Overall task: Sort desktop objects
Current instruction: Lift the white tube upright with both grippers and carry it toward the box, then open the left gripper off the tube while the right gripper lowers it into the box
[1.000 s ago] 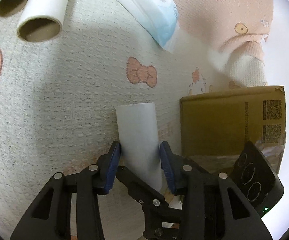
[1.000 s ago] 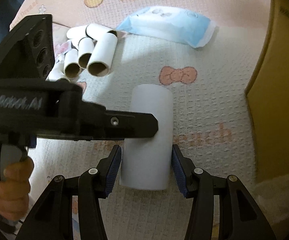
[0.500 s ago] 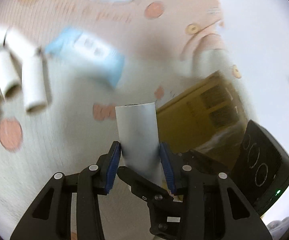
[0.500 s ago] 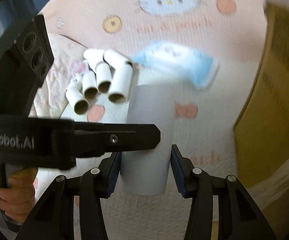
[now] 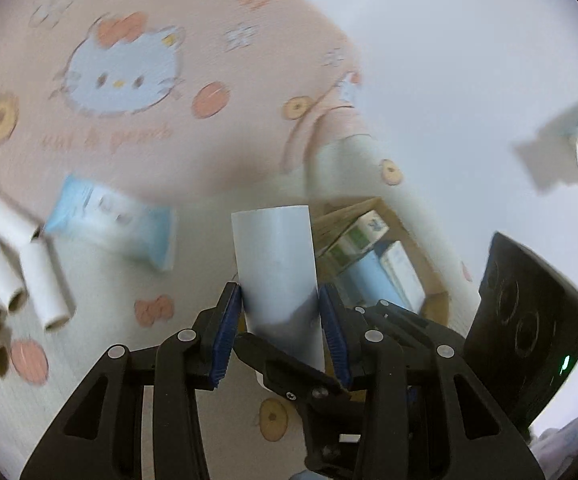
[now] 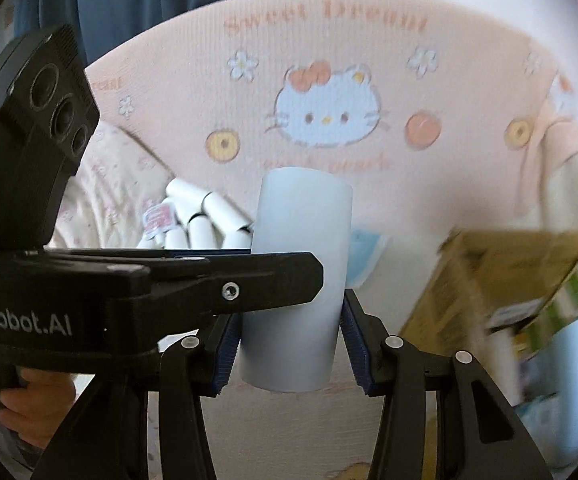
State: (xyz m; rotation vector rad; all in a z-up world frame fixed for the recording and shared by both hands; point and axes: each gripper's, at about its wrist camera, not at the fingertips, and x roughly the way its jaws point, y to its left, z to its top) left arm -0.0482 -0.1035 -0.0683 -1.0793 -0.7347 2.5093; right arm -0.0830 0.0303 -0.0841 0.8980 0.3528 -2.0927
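Blanket (image 6: 369, 60) below; cardboard box (image 5: 429, 292) contents, maybe cartons, clearer left view.

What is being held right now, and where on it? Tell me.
One white tube, held by both grippers at once. The left gripper and right gripper each clamp its sides near the lower end.

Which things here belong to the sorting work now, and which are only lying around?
In the job:
- white cardboard tube, gripped by both the left hand-held gripper and the right hand-held gripper
- open brown cardboard box, holding cartons

Lying about:
- pile of small white paper tubes
- light blue tissue pack
- pink cartoon-cat blanket
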